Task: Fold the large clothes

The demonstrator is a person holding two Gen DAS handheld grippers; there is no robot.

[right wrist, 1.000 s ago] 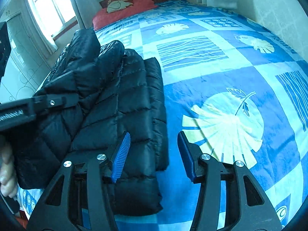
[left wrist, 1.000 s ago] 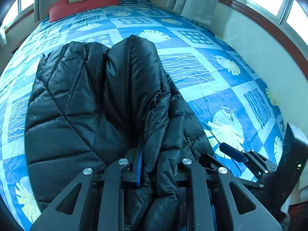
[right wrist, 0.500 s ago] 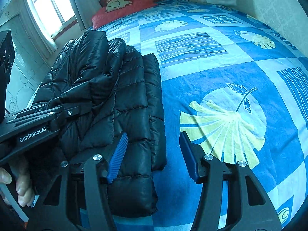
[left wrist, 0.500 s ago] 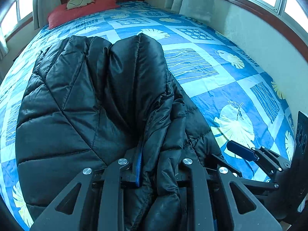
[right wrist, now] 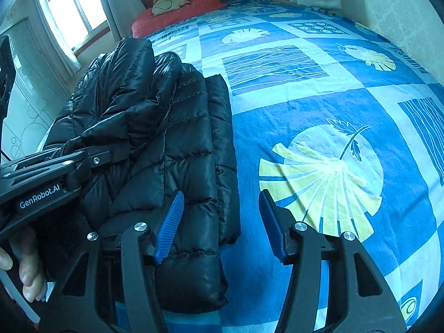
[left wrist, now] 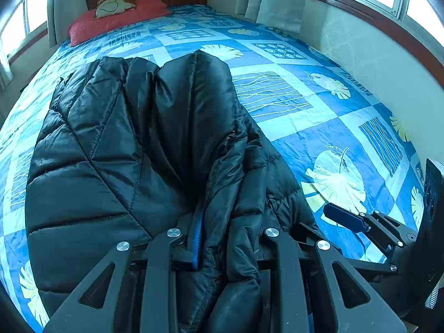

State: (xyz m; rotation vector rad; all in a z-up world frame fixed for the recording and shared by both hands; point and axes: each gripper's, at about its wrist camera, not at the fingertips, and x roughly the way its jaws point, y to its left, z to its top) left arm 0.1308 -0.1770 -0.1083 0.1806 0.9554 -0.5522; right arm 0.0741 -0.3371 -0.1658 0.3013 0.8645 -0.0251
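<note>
Lifted a little higher off the blue patterned bed than a second ago, a bunched fold of the black puffer jacket rides in the left tongs, clamped on it. The right tongs hang apart and empty, the jacket's edge just to their left. Folding looks partly done: one side is doubled over, with more folds and flattening left.

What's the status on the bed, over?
Left tongs clamped on a bunched fold of the black jacket. Right tongs open, empty, at its near edge. Bedspread beside it bare.
</note>
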